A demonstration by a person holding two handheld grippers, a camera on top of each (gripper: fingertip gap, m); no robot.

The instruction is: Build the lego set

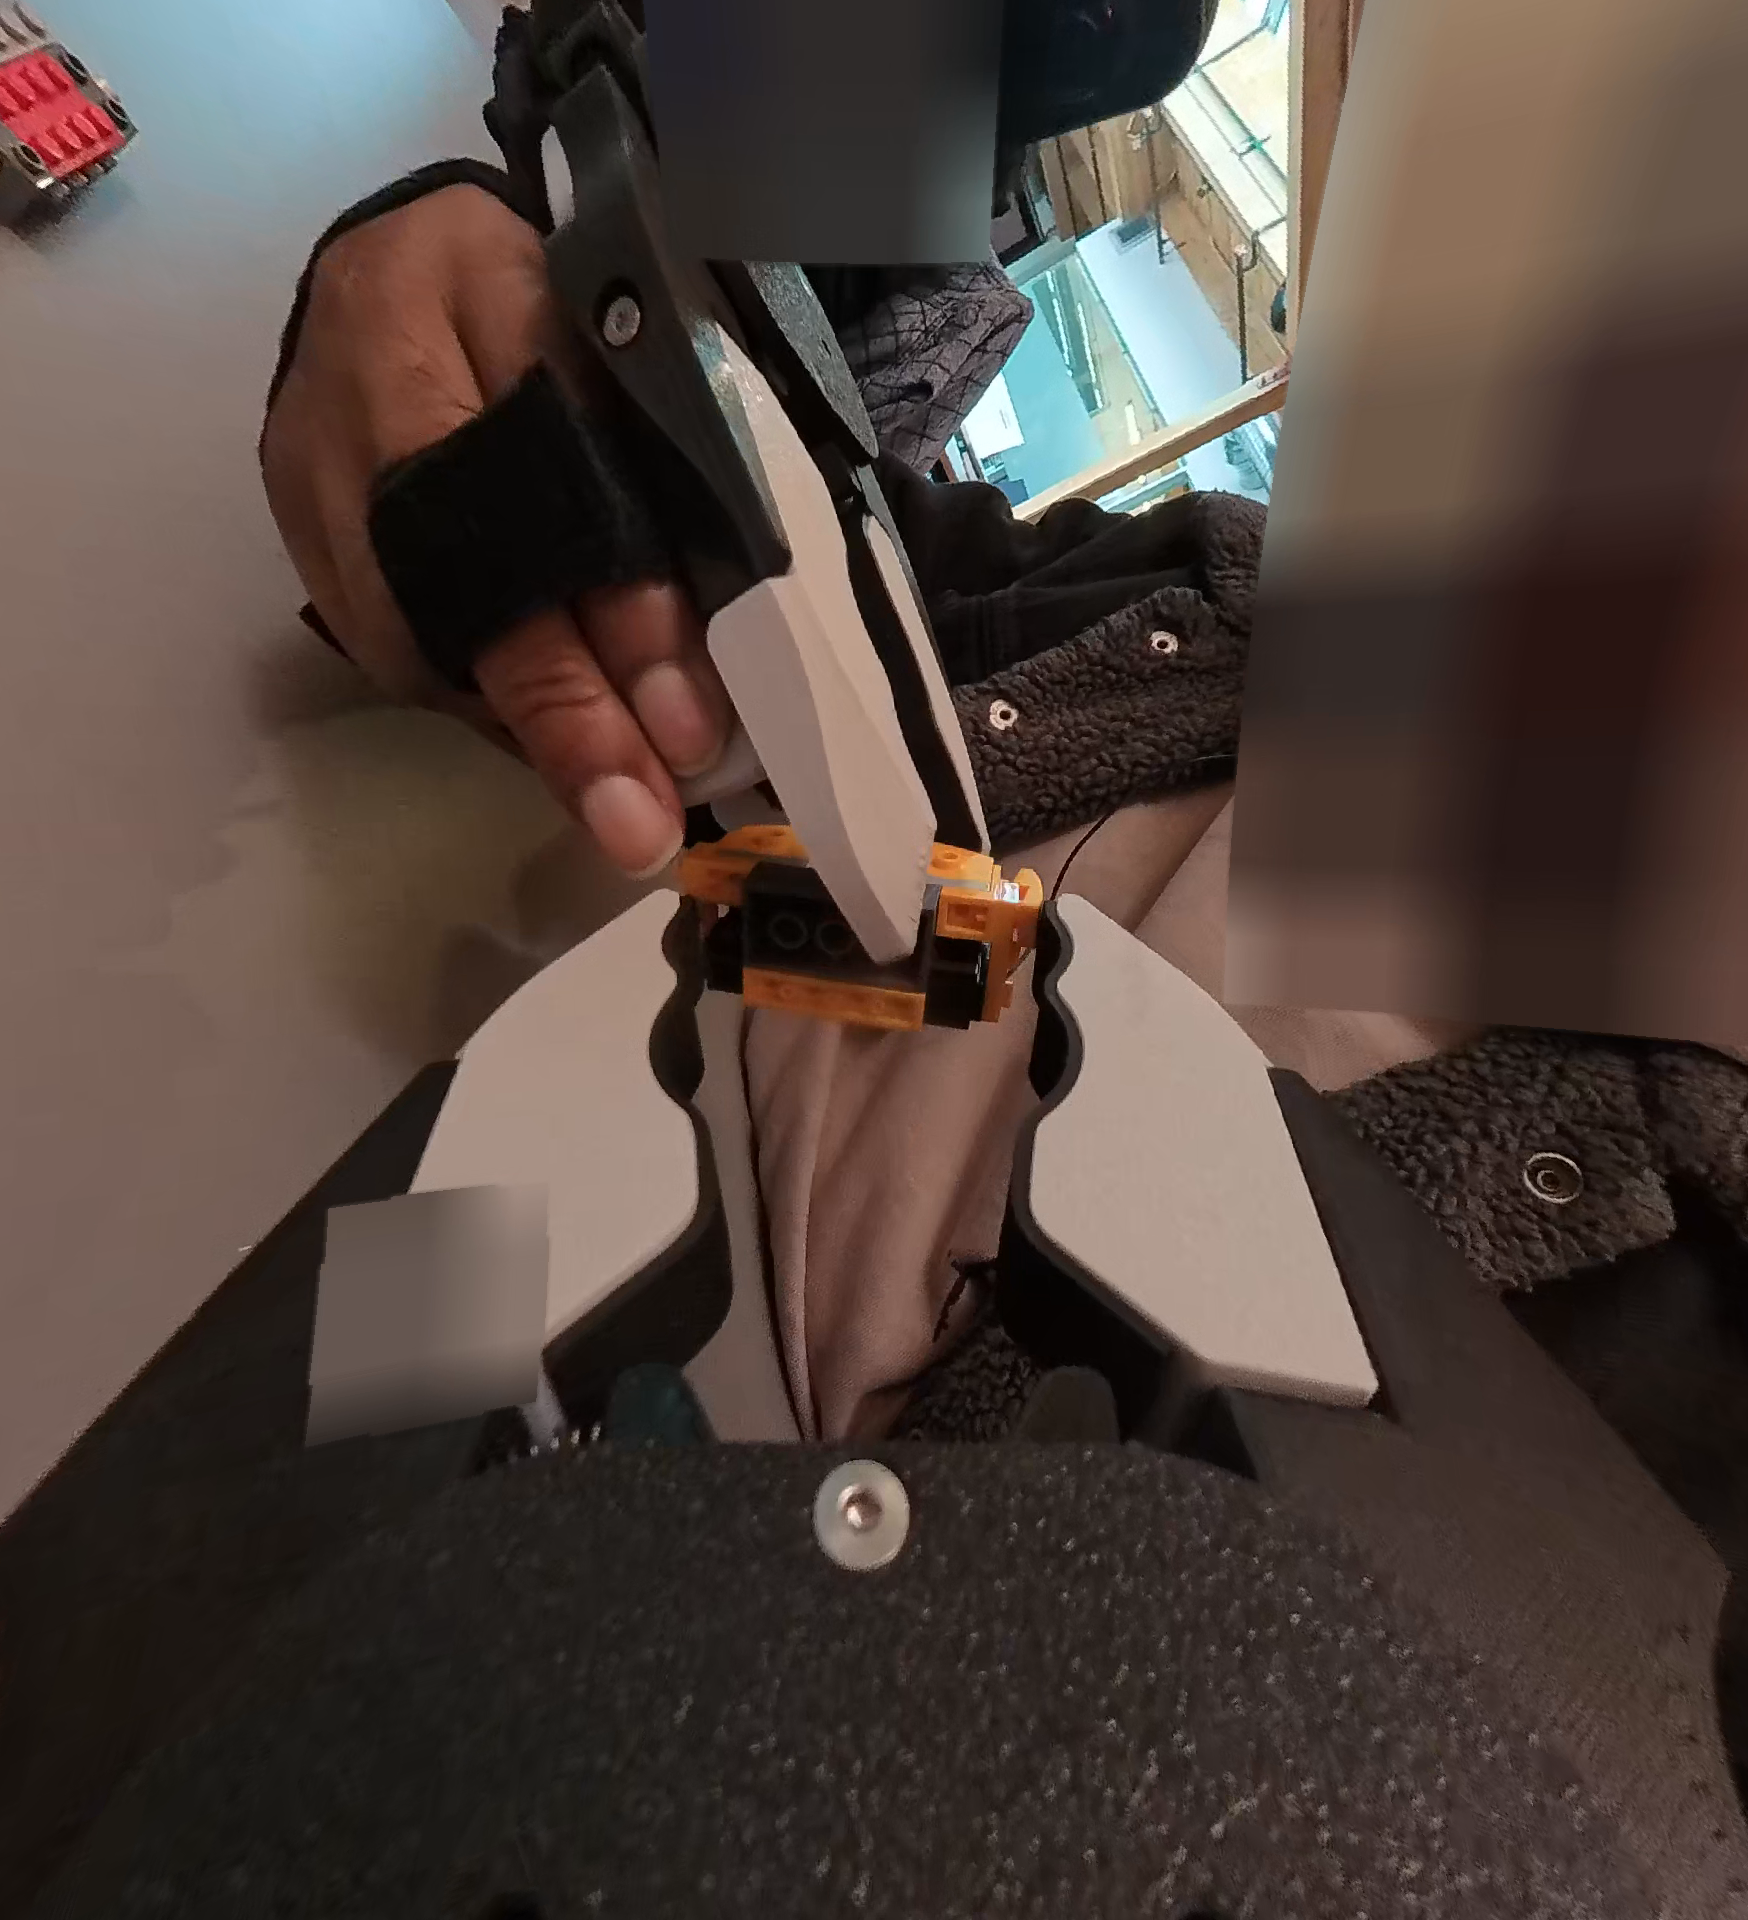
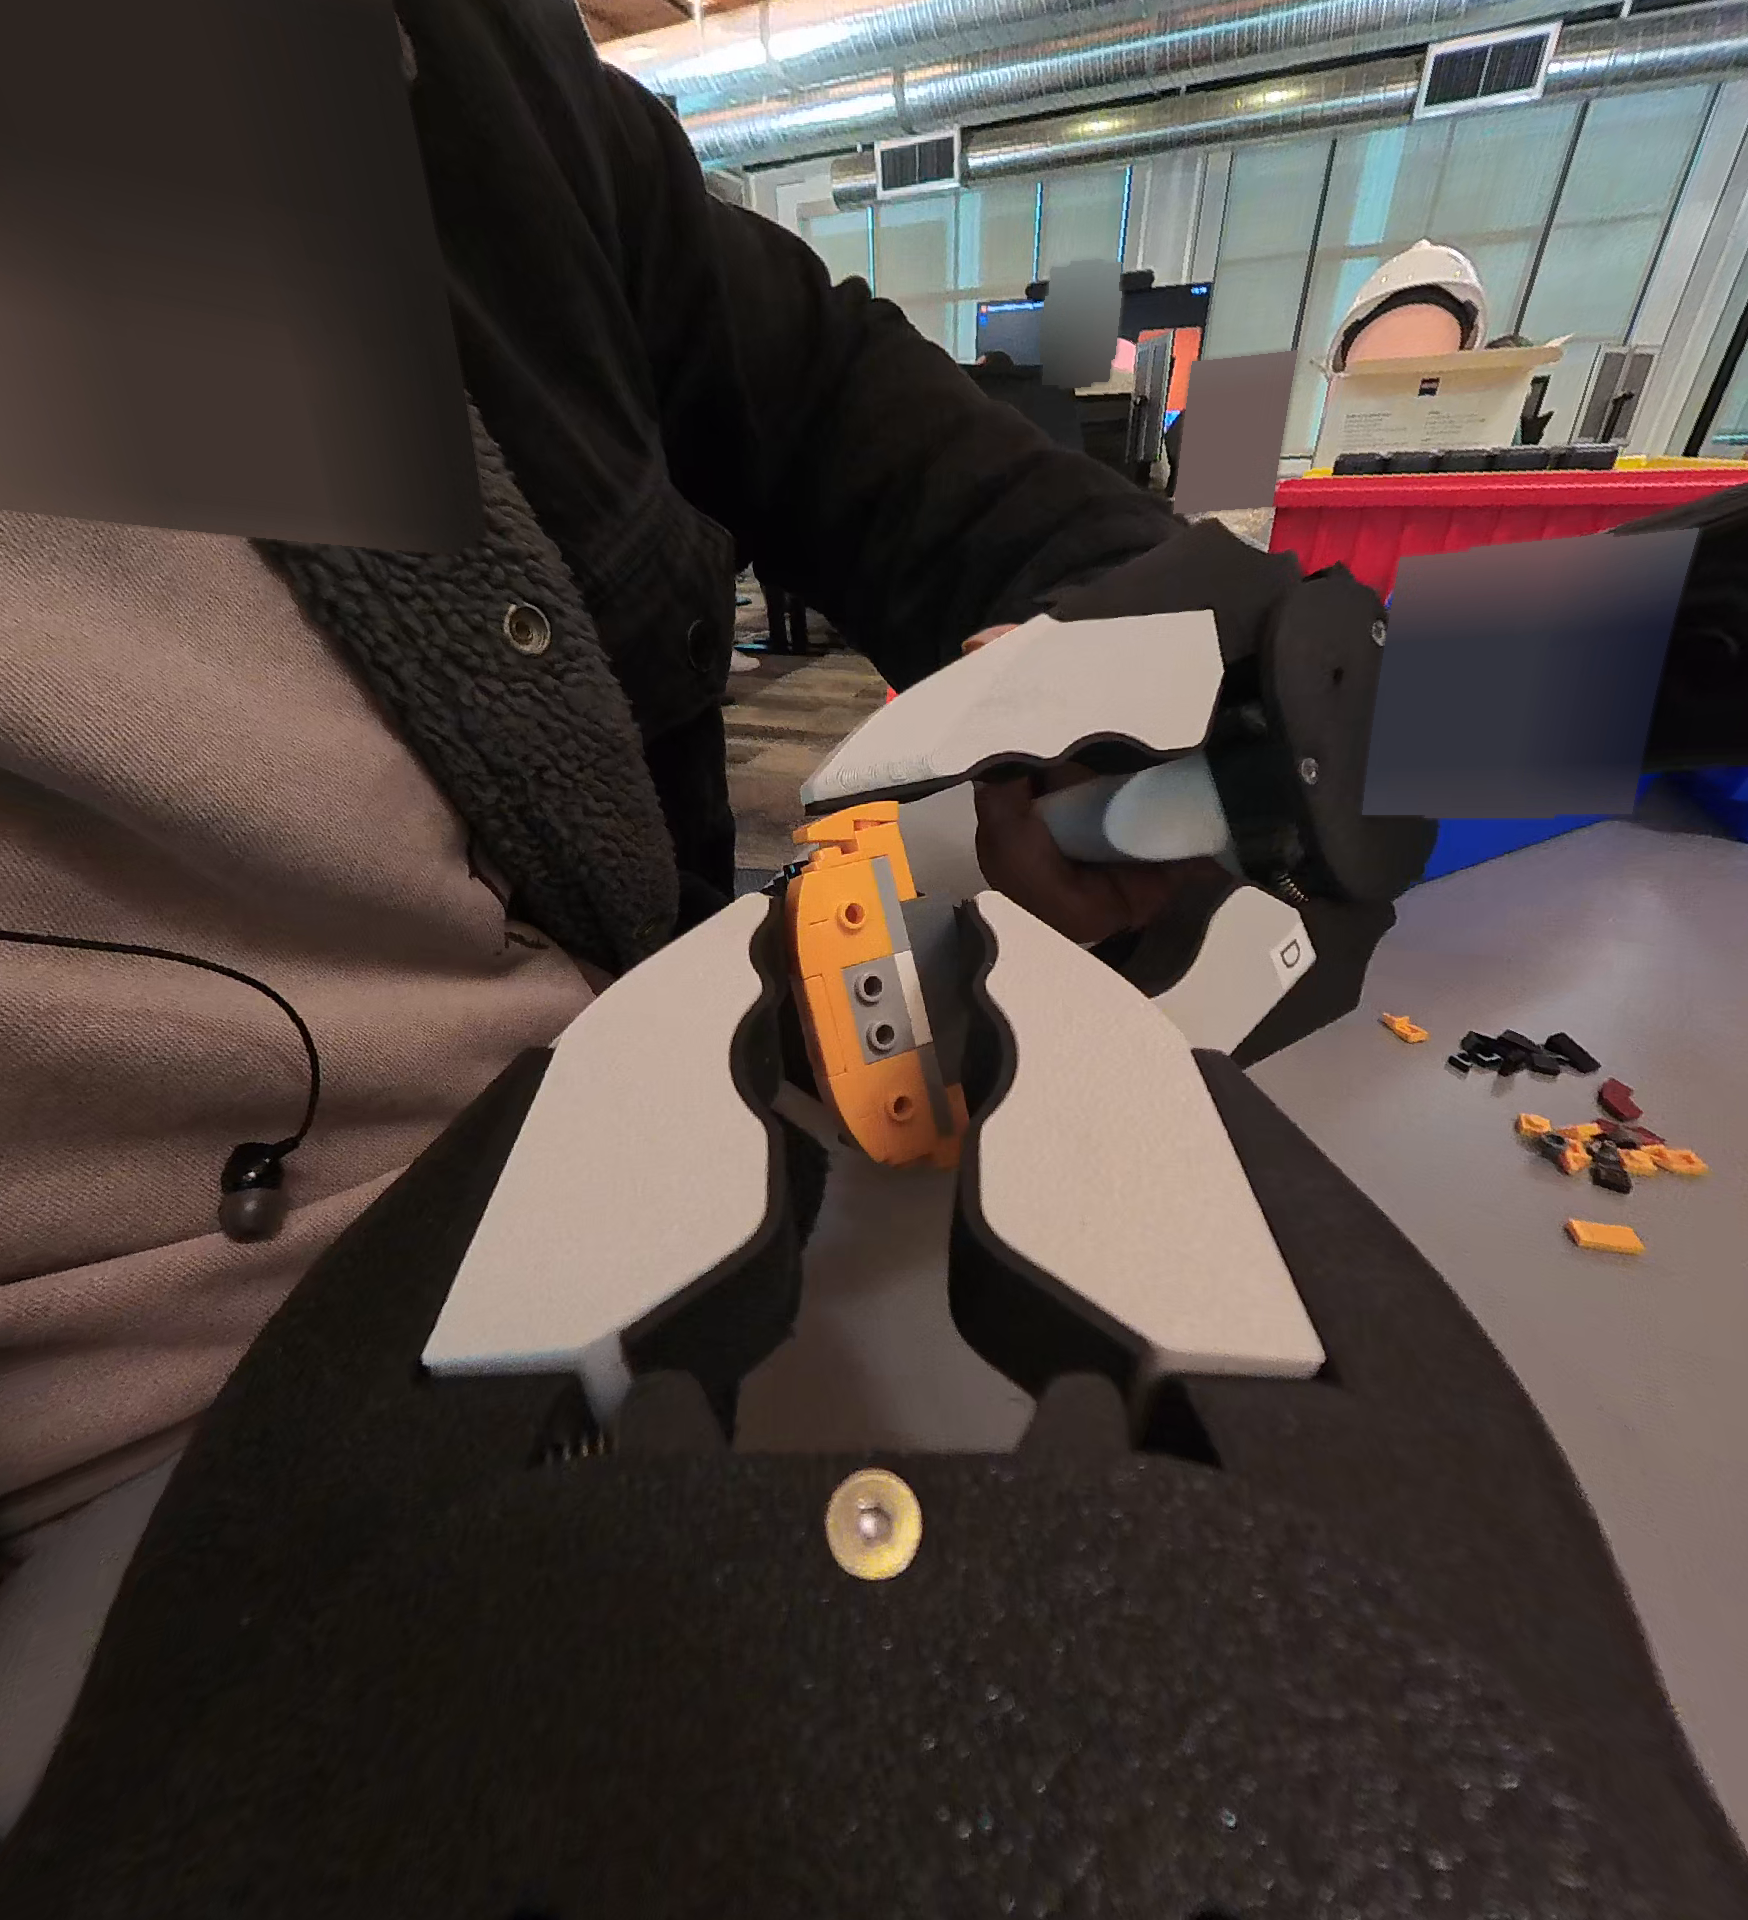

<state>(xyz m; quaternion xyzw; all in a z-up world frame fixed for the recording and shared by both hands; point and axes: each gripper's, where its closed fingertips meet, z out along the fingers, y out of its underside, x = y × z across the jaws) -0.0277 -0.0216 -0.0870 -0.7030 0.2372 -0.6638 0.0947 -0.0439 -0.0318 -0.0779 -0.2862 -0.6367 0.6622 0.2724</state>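
Lego piece (image 2: 875, 1023), orange with grey and black bricks, gripped by both tools.

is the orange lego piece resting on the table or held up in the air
Held up. The orange lego piece sits clamped between the right gripper fingers, the left gripper closing around it too, clothing behind it rather than the table.
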